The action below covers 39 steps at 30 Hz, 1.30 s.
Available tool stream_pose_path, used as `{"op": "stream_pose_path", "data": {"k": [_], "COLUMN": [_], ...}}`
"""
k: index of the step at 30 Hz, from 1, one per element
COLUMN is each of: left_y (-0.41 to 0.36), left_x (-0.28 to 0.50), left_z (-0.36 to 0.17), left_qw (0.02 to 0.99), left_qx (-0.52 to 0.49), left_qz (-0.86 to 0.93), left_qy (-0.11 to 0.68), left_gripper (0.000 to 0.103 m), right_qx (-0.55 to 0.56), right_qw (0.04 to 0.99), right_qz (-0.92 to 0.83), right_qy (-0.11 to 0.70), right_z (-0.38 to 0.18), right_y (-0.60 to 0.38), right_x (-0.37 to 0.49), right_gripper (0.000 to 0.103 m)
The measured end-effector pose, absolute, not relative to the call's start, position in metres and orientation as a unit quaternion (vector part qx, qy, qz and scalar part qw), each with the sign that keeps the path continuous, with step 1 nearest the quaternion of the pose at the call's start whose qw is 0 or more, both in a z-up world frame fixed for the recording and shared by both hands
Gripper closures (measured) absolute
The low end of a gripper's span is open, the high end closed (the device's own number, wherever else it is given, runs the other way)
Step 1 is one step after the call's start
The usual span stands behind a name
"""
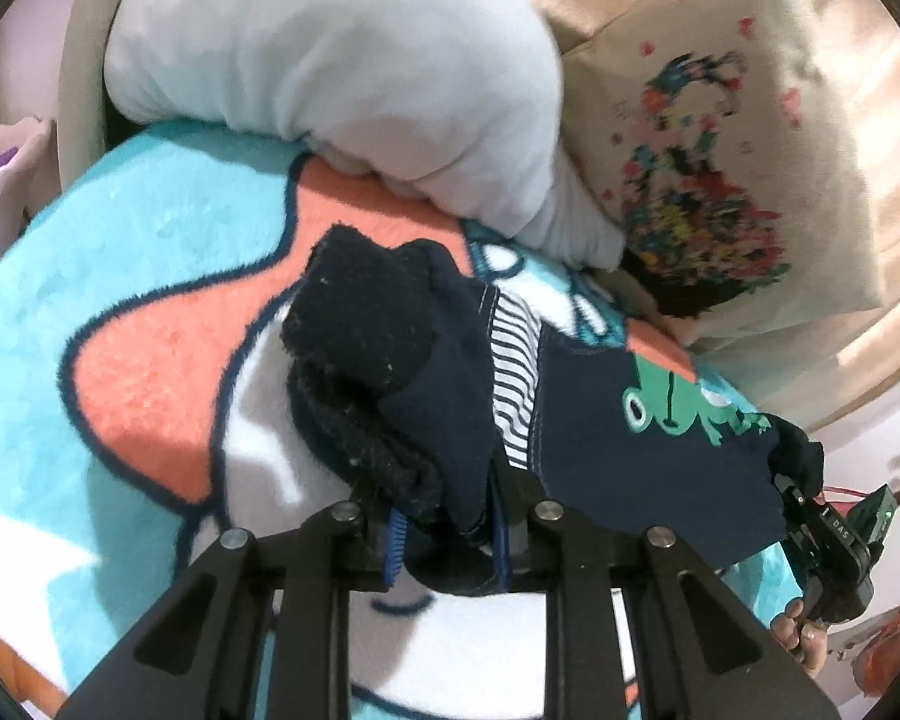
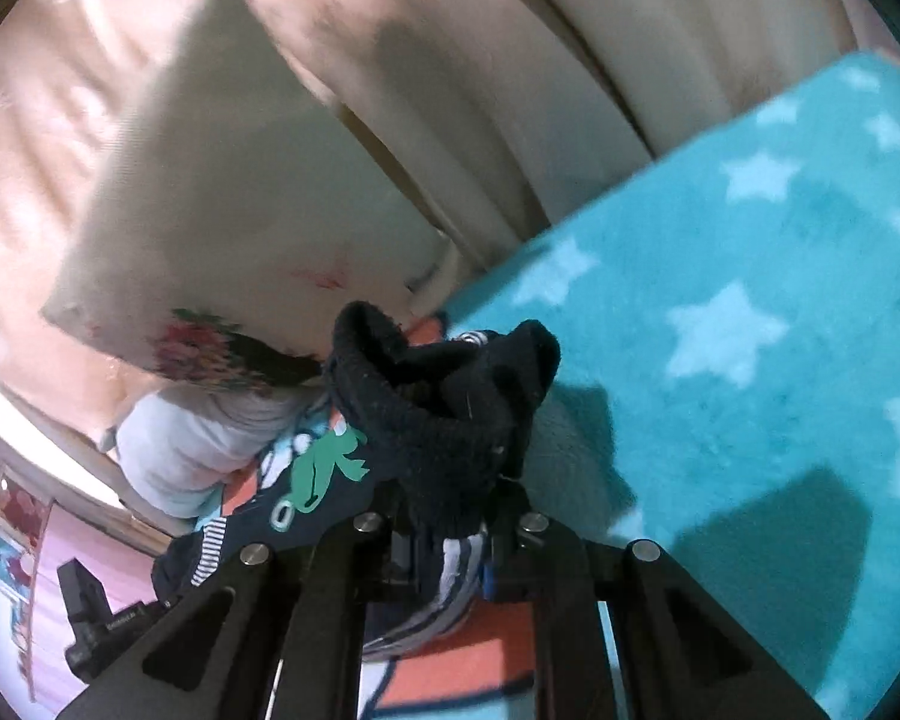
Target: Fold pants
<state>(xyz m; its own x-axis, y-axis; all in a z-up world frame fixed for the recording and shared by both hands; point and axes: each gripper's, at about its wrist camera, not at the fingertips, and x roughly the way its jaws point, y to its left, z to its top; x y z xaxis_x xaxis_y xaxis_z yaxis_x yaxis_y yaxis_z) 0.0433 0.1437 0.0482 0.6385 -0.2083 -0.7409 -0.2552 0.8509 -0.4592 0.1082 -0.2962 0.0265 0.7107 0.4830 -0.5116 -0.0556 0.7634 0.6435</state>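
Both the left gripper (image 1: 444, 516) and right gripper (image 2: 450, 531) are clamped on the pants (image 1: 600, 420), fingertips buried in cloth.

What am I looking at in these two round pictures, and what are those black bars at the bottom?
Each picture comes from a fisheye camera on a hand-held gripper; a person carries one in each hand. The black bars are the gripper's own fingers. The left gripper is shut on one ribbed cuff of small navy pants with a green frog print; the right gripper is shut on another. The pants hang over a teal star-patterned blanket. Behind lie a white pillow and an embroidered floral cushion.
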Motion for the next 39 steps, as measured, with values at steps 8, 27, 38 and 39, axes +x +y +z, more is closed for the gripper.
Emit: {"op": "stream_pose_path", "data": {"k": [8,27,38,39], "left_y": [0.137,0.158,0.115,0.111], "left_x": [0.01,-0.05,-0.087,-0.091], "left_z": [0.056,0.039,0.078,0.08], "left_qw": [0.874,0.891,0.936,0.937], "left_qx": [-0.266,-0.21,-0.105,-0.105], "left_qz": [0.007,0.089,0.078,0.082], "left_qy": [0.406,0.392,0.326,0.323], "left_gripper": [0.081,0.061,0.059,0.056], "right_qx": [0.301,0.375,0.338,0.331], "right_qw": [0.877,0.885,0.863,0.86], "right_qz": [0.151,-0.008,0.161,0.137], "right_qy": [0.342,0.276,0.34,0.364], "right_z": [0.036,0.005,0.01,-0.001], "right_y": [-0.303,-0.362,-0.3,-0.302], "right_x": [0.068,0.006,0.056,0.066], "right_gripper": [0.089,0.063,0.053,0.055]}}
